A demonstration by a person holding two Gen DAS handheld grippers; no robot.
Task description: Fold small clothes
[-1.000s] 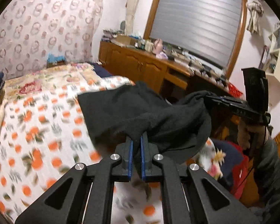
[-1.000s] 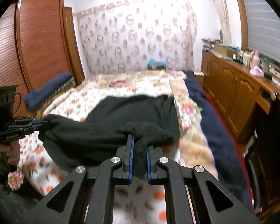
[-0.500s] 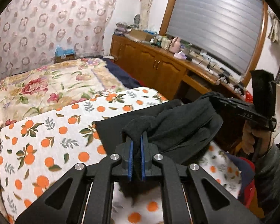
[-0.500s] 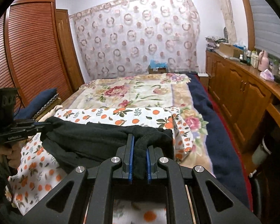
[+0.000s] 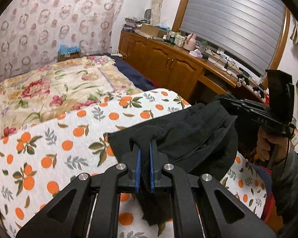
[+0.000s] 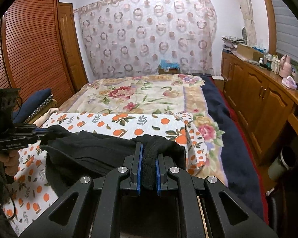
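A black fleece garment [image 5: 188,130] hangs doubled between both grippers, low over the orange-print sheet [image 5: 49,138] at the near end of the bed. My left gripper [image 5: 144,144] is shut on one bunched corner of it. My right gripper [image 6: 149,148] is shut on the opposite corner [image 6: 161,142]. In the left wrist view the right gripper [image 5: 226,101] shows at the right, held by a hand [image 5: 268,146]. In the right wrist view the left gripper [image 6: 47,131] shows at the left, pinching the black garment [image 6: 93,150]. Its lower fold sags toward the sheet.
A floral quilt [image 6: 145,95] covers the far bed, with a dark blue blanket [image 6: 228,127] along its right side. Wooden cabinets [image 6: 258,99] with clutter line the right wall. A louvred wardrobe [image 6: 29,49] stands left. A folded navy cloth [image 6: 35,99] lies by the bed's left edge.
Both grippers have drawn the garment back toward the near end of the bed, so it no longer lies spread over the sheet. More orange-print sheet shows beyond it.
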